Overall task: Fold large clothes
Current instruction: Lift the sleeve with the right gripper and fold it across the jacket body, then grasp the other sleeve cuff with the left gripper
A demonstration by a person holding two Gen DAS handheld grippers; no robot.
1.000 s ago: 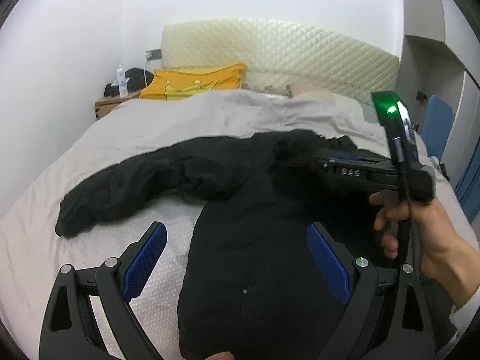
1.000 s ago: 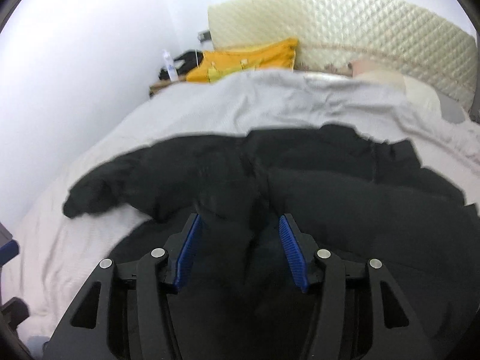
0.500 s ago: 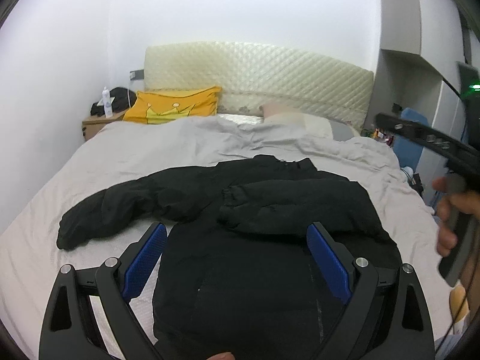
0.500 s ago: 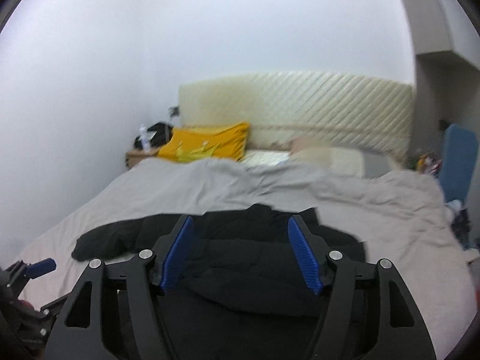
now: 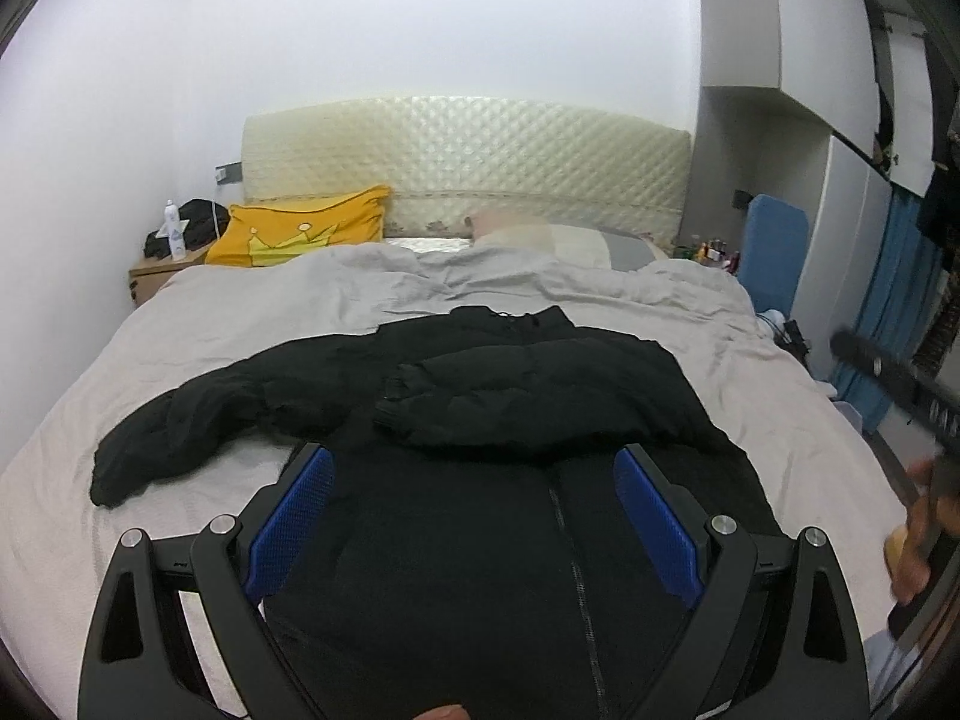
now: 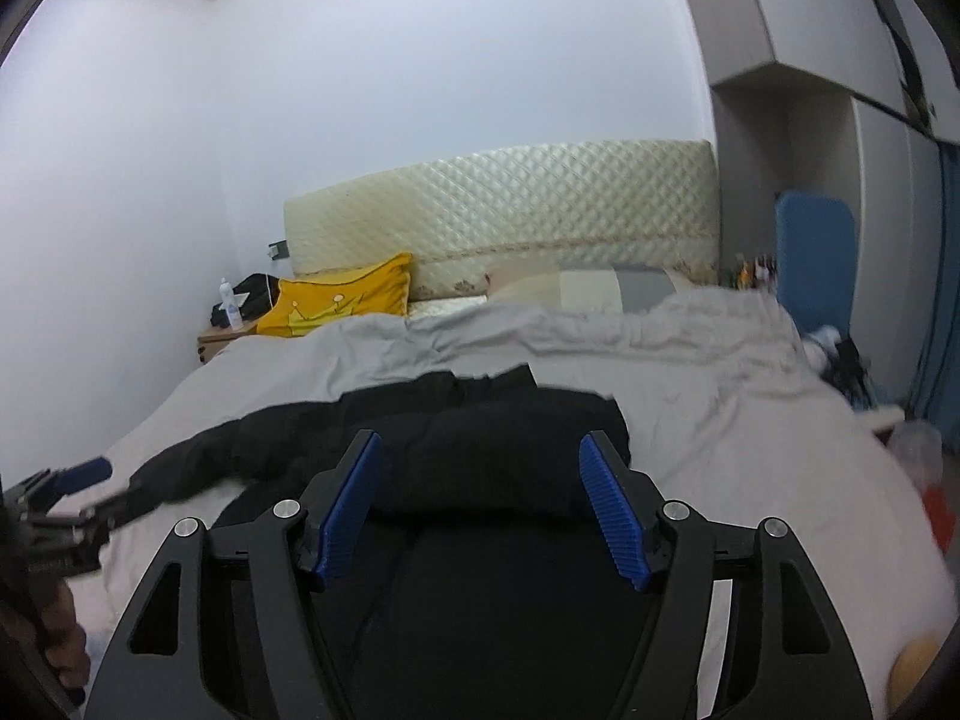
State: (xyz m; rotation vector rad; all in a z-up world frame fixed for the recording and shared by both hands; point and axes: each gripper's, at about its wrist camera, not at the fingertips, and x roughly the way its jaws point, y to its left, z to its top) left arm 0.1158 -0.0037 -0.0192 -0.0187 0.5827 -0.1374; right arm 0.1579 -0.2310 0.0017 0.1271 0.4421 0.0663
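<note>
A black padded jacket (image 5: 480, 480) lies flat on the grey bed (image 5: 360, 300), zip facing up. Its right sleeve (image 5: 516, 402) is folded across the chest. Its left sleeve (image 5: 198, 420) stretches out to the left on the sheet. My left gripper (image 5: 474, 516) is open and empty above the jacket's lower body. My right gripper (image 6: 480, 498) is open and empty, held above the jacket (image 6: 480, 444) near its right side. The right gripper's body shows at the right edge of the left wrist view (image 5: 888, 378).
A yellow crown pillow (image 5: 300, 231) and pale pillows (image 5: 540, 237) lie at the quilted headboard (image 5: 468, 168). A bedside table with a bottle (image 5: 174, 234) stands at the far left. A blue chair (image 5: 774, 252) and wardrobe (image 5: 852, 180) stand right of the bed.
Both grippers have pulled back and risen from the jacket. The right gripper, which was low over the chest, has let go, leaving the right sleeve folded across.
</note>
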